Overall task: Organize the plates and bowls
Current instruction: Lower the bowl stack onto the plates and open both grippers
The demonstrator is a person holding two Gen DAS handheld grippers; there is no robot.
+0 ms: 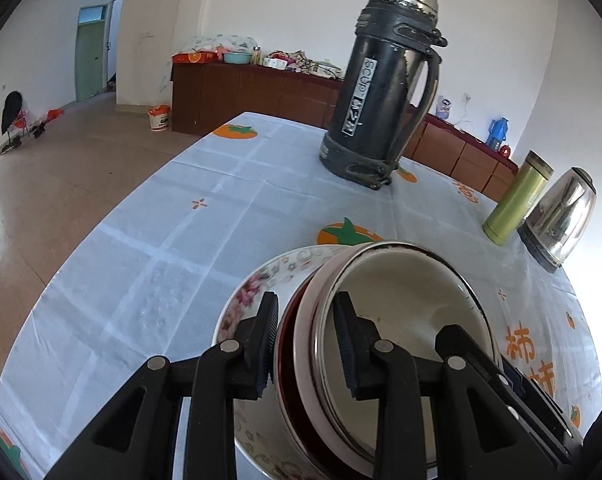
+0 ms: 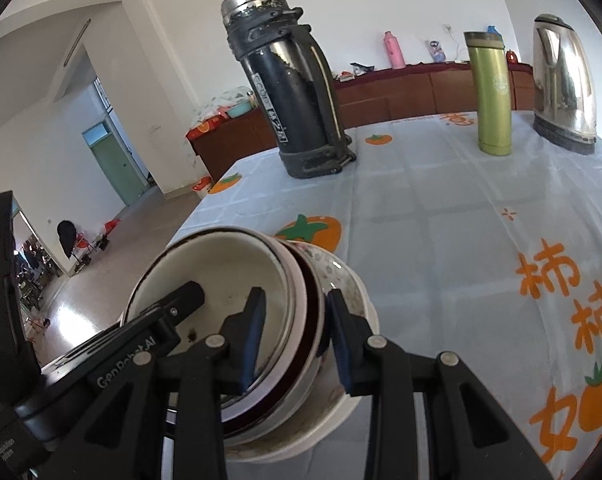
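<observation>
Right now your left gripper and right gripper each clamp narrowly on opposite rims of the nested bowl stack: a cream enamel bowl inside a floral bowl. You hold it over the persimmon-print tablecloth, near the dark thermos.

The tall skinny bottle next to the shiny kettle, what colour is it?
The bottle is yellow-green with a dark lid, clearest in the right wrist view.
</observation>
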